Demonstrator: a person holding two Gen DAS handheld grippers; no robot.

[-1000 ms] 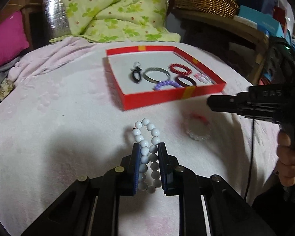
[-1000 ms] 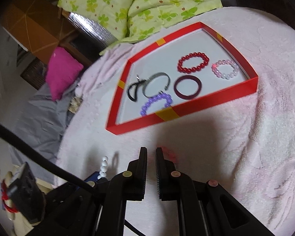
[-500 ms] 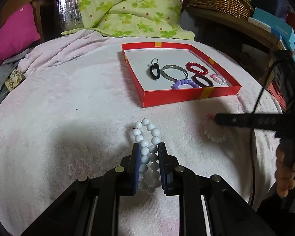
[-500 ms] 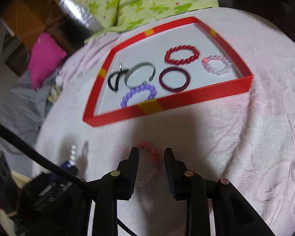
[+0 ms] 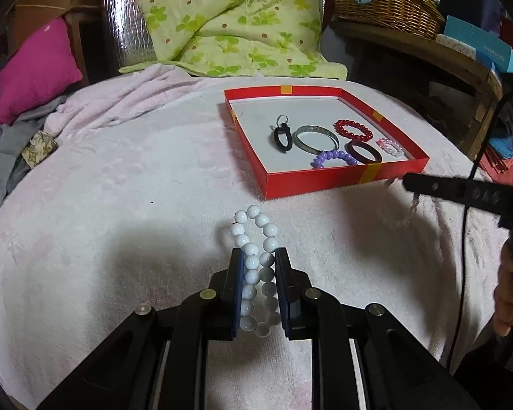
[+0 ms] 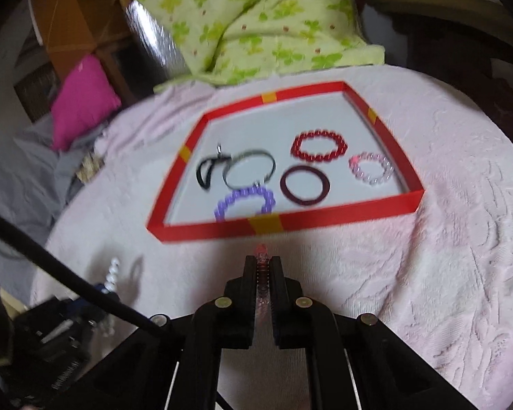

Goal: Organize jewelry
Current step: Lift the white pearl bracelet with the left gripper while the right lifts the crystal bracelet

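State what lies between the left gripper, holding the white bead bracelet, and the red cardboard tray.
Only bare pale pink blanket separates the left gripper, shut on the white bead bracelet, from the red cardboard tray; the left wrist view shows this.

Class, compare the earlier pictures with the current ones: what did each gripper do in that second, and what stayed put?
The right gripper opened around, then shut on, the pale pink beaded bracelet with red beads on the pink blanket. The left gripper stayed clamped on the white beaded bracelet. The six pieces in the red tray did not shift.
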